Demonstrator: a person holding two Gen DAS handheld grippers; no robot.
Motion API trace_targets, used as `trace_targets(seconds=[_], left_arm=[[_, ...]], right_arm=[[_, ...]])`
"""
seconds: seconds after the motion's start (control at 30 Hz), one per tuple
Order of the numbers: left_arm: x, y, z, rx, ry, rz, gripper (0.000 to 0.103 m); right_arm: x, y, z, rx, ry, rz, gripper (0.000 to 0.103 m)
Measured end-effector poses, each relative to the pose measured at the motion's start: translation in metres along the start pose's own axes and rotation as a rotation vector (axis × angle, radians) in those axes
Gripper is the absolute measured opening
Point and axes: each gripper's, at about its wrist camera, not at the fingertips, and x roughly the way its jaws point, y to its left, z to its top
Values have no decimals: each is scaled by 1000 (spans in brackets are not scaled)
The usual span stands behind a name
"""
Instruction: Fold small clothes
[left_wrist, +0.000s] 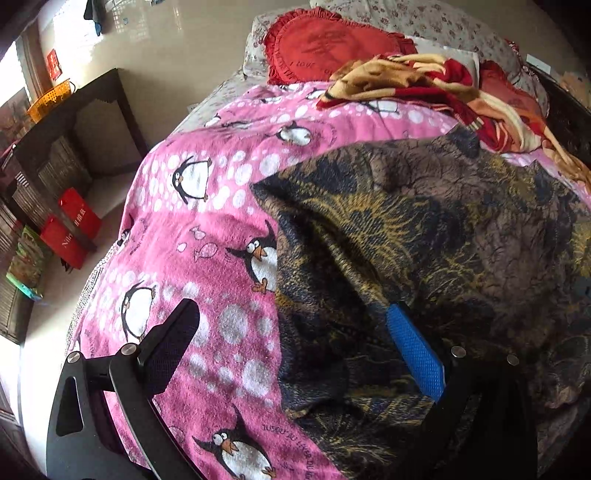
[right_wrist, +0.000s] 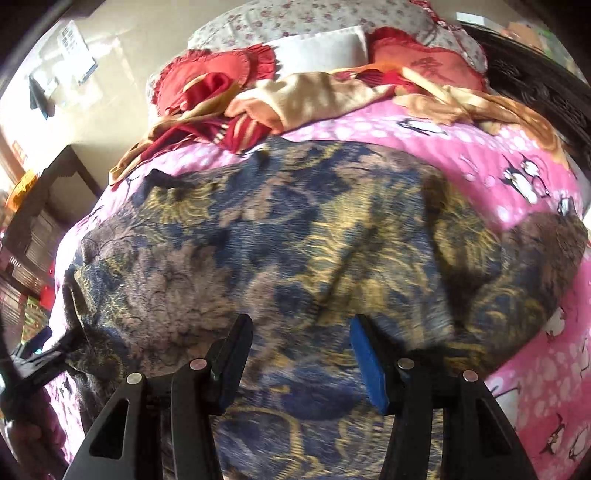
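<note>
Standing apart on both grippers, gripping nothing: left gripper (left_wrist: 291, 343) hovering wide over the near-left edge of the dark patterned garment (left_wrist: 424, 236), right gripper (right_wrist: 301, 354) hovering half-spread above its middle. Lying spread on the pink penguin blanket (left_wrist: 207, 236), looking unfolded yet. Leaving bare blanket leftward before the bed's drop-off; crowding from the crumpled red-and-tan cloth (right_wrist: 295, 99) beyond.
</note>
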Motion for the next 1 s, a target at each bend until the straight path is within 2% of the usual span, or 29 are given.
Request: trace_targets(seconds=[0.2, 0.4, 0.5, 0.67, 0.87, 1.0], left_arm=[[-24, -28, 2, 67, -55, -26, 102], [-19, -48, -6, 80, -36, -19, 102], [-13, -55, -14, 82, -20, -6, 102], [-9, -64, -19, 97, -9, -12, 102], [-5, -70, -18, 91, -8, -48, 102], [12, -74, -22, 72, 47, -51, 102]], right_arm=[[3, -4, -5, 6, 17, 8, 53], [-10, -13, -11, 35, 1, 18, 53], [-3, -23, -18, 60, 28, 15, 53], [-5, -20, -22, 30, 22, 10, 53], [-26, -33, -12, 96, -61, 22, 54], [-2, -38, -6, 101, 21, 12, 55]])
